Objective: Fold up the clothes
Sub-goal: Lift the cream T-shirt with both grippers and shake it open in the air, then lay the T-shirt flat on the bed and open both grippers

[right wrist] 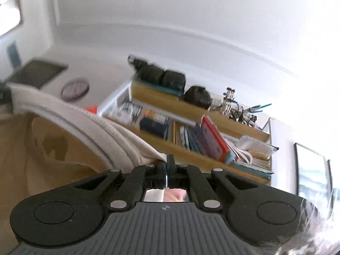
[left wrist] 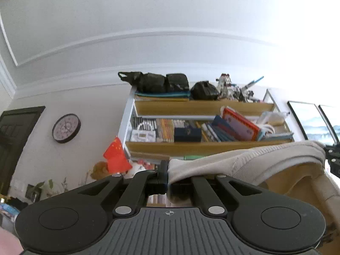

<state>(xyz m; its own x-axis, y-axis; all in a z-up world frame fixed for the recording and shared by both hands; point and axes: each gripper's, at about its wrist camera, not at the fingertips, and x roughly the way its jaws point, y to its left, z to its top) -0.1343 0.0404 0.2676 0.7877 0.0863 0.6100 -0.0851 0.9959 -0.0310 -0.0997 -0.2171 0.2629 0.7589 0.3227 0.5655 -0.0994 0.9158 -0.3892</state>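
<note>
One cream ribbed garment [left wrist: 255, 159], held aloft between both wrists, bookshelf [left wrist: 201, 127] far behind. My left hand-held gripper [left wrist: 166, 178] is clamped on one end of its edge; my right hand-held gripper [right wrist: 167, 165] pinches the other end. I judge the cloth soft, light, prone to sag mid-span; hemmed corners are the sound hold. Count: one garment, two grippers.

A white wall with moulding carries a round clock [left wrist: 66, 128] beside a dark door [left wrist: 14, 140], a crowded wooden bookshelf [left wrist: 204, 127], and bright framed pictures [left wrist: 314, 123] at right.
</note>
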